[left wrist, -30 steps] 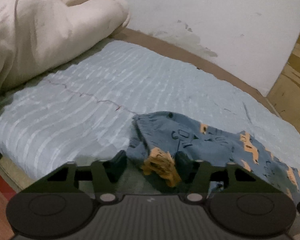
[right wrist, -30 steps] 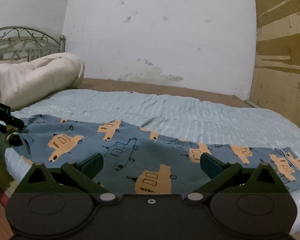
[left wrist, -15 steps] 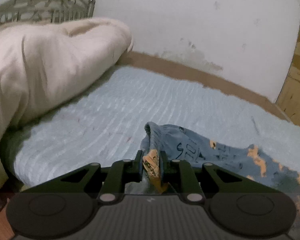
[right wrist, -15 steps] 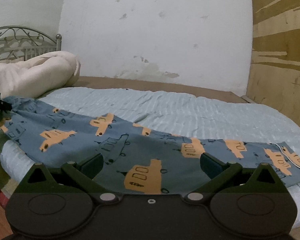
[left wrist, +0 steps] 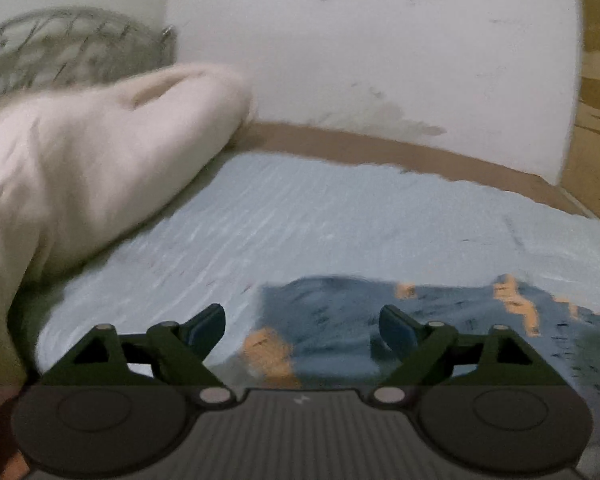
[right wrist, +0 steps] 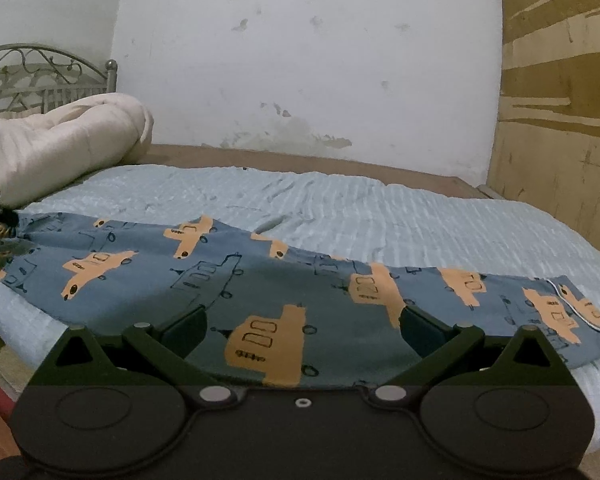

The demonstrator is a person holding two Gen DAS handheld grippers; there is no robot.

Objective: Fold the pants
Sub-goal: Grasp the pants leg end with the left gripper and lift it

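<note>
Our left tool (left wrist: 302, 322) just sprang apart w/ nothing clamped; right tool (right wrist: 302, 326) apart too. Pants (right wrist: 260, 280) lie along bed's near edge; waistband could bunch, spoiling fold.

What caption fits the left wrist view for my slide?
Left gripper open, jaws just opened, over blue car-print pants lying on the light blue bedspread.

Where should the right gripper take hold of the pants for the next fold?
Probably the cuff end of the pants, approached from the near bed edge: that hem lies flat and free. The right gripper, jaws wide, hovers over mid-leg.
</note>
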